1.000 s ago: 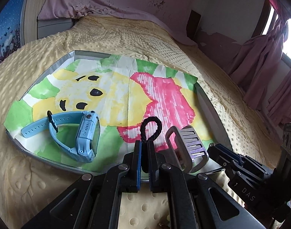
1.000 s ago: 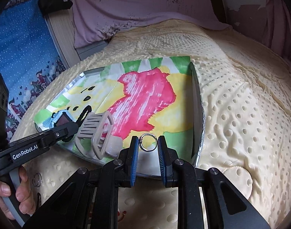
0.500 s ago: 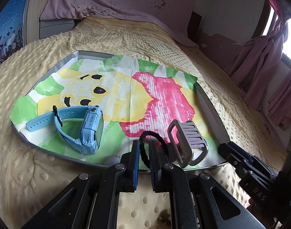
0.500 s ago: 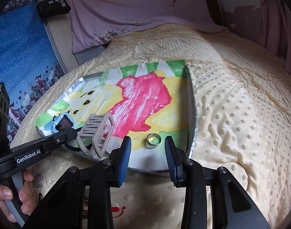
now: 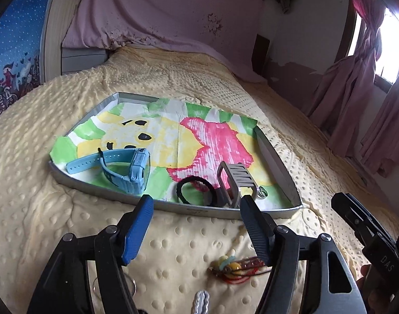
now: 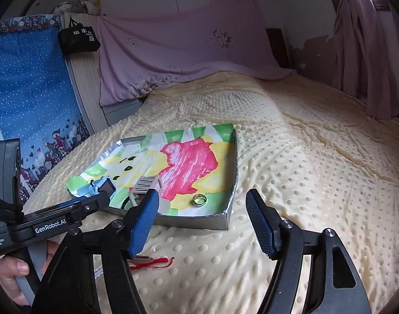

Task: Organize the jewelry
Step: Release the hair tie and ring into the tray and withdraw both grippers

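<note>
A foil-edged tray lined with a colourful drawing lies on the bed. Along its near edge sit a blue watch, a black hair tie, a grey hair clip and a silver ring. My left gripper hovers just short of the tray, jaws opening, nothing between the pads. My right gripper is also opening and empty, short of the ring in the tray's near right corner. On the blanket below the grippers lies a red string bracelet.
A yellow dotted blanket covers the bed. A pink sheet hangs at the head, pink curtains on the right, a blue patterned cloth on the left. A person's hand holds the left gripper's handle. More small trinkets lie near me.
The left gripper let go of the black hair tie, now lying in the tray. The right gripper released the ring there. Both pulled back and up from the tray with jaws widening.
</note>
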Action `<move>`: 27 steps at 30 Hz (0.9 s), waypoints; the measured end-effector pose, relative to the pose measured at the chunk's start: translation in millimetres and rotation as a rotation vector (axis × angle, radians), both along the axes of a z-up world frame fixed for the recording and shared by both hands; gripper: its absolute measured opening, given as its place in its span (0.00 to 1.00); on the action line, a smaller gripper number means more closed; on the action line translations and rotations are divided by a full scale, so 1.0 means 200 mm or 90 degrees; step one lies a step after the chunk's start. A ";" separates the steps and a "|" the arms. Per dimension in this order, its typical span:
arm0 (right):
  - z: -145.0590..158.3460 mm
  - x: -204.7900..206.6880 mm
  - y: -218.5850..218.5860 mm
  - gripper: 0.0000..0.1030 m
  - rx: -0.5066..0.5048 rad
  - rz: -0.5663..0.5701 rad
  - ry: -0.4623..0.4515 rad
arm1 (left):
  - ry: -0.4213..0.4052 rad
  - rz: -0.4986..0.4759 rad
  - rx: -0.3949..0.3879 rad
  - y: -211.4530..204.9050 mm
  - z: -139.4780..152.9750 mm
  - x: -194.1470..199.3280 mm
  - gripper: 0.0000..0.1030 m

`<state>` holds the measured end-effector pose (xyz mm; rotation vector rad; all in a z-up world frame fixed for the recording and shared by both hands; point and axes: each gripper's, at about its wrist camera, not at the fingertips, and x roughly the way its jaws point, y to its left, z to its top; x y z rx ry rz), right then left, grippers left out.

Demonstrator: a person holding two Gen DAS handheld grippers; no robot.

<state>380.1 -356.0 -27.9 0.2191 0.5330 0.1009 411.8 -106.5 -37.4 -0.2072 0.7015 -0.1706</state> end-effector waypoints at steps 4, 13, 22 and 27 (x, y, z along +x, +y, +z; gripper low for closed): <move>0.04 -0.11 0.00 0.74 0.016 0.003 -0.035 | -0.037 0.020 0.000 0.04 0.05 -0.13 0.79; 0.08 -0.40 0.04 0.92 0.059 0.001 -0.104 | -0.147 0.074 0.007 0.17 0.19 -0.48 0.98; 0.15 -0.69 0.09 0.99 0.042 -0.008 -0.154 | -0.203 0.107 0.026 0.29 0.25 -0.77 1.00; 0.19 -0.83 0.15 0.99 0.020 -0.001 -0.164 | -0.219 0.121 0.030 0.35 0.26 -0.92 1.00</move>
